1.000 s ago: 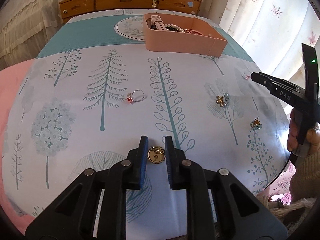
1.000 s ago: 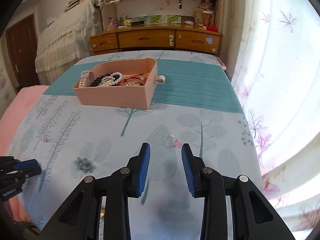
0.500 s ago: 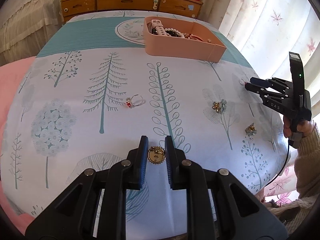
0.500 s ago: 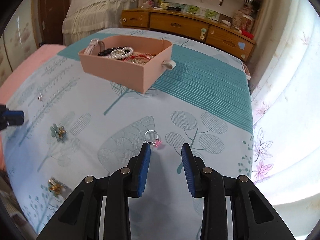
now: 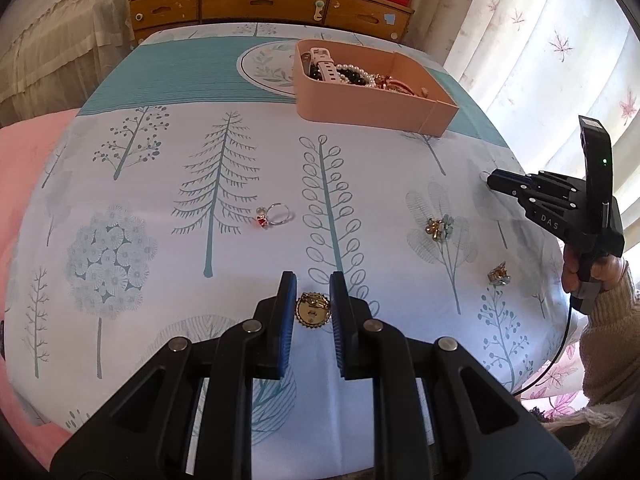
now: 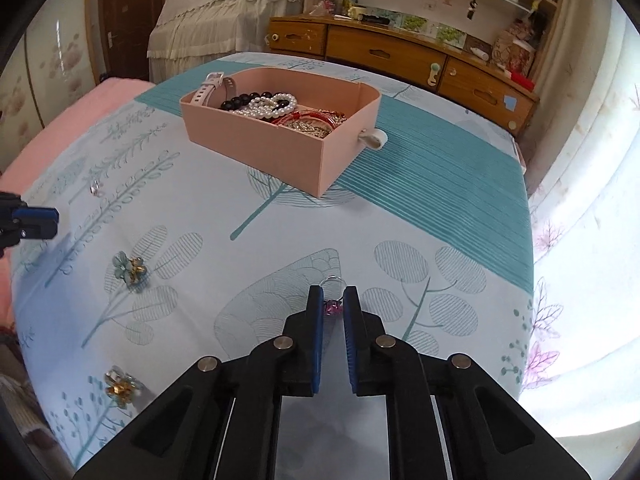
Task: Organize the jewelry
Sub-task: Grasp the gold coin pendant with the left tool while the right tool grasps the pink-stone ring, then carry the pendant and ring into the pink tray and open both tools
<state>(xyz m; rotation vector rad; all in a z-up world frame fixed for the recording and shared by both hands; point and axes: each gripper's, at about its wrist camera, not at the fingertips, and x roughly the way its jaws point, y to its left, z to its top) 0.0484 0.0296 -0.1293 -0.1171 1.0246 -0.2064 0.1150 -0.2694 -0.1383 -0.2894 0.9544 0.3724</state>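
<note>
A pink box with a watch, pearls and bracelets stands at the far side of the tree-print cloth; it also shows in the right wrist view. My left gripper is slightly open, its blue pads on either side of a round gold brooch lying on the cloth. My right gripper is nearly closed around a silver ring with a pink stone; whether the pads touch it I cannot tell. A ring with a red stone lies mid-cloth.
A green-gold flower brooch and a small gold brooch lie on the right of the cloth. A wooden dresser stands behind the table. A curtain hangs at right. A pink cover lies left.
My right gripper has moved forward and down over the pink-stone ring and its jaws have narrowed around it. My left gripper has stayed around the gold brooch.
</note>
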